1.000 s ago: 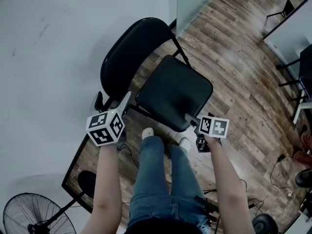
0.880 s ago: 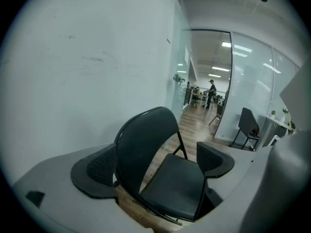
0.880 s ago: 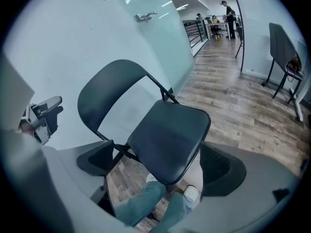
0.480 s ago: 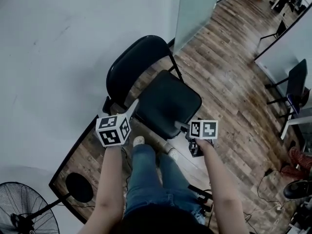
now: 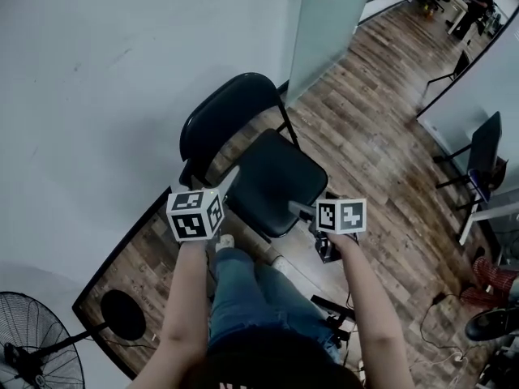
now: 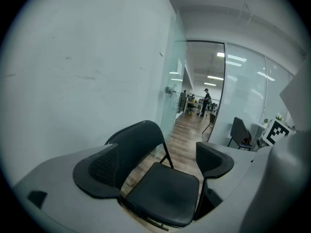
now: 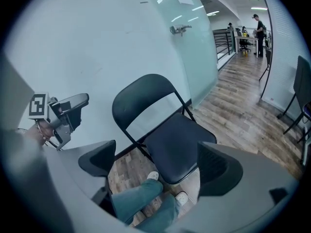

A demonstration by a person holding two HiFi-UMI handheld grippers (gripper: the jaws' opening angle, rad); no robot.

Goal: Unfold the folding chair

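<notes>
The black folding chair (image 5: pixel 272 183) stands unfolded beside the white wall, its seat flat and its backrest (image 5: pixel 227 120) upright. My left gripper (image 5: pixel 209 177) hovers over the chair's near left corner, open, with nothing between its fingers. In the left gripper view the seat (image 6: pixel 163 193) lies beyond the spread jaws of the left gripper (image 6: pixel 155 166). My right gripper (image 5: pixel 304 217) hangs by the seat's front right edge, also open and empty. The right gripper view looks down past the right gripper (image 7: pixel 158 164) at the seat (image 7: pixel 177 142), with the left gripper (image 7: pixel 68 113) at the left.
The person's legs in jeans (image 5: pixel 243 290) stand right in front of the chair. A standing fan (image 5: pixel 36 351) is at the lower left. A glass partition (image 5: pixel 320 23) runs behind the chair. Other chairs (image 5: pixel 486 148) and floor cables (image 5: pixel 454 314) are at the right.
Both grippers have risen away from the chair's seat, and the right one has rolled. The chair now looks smaller and farther below; it has not moved.
</notes>
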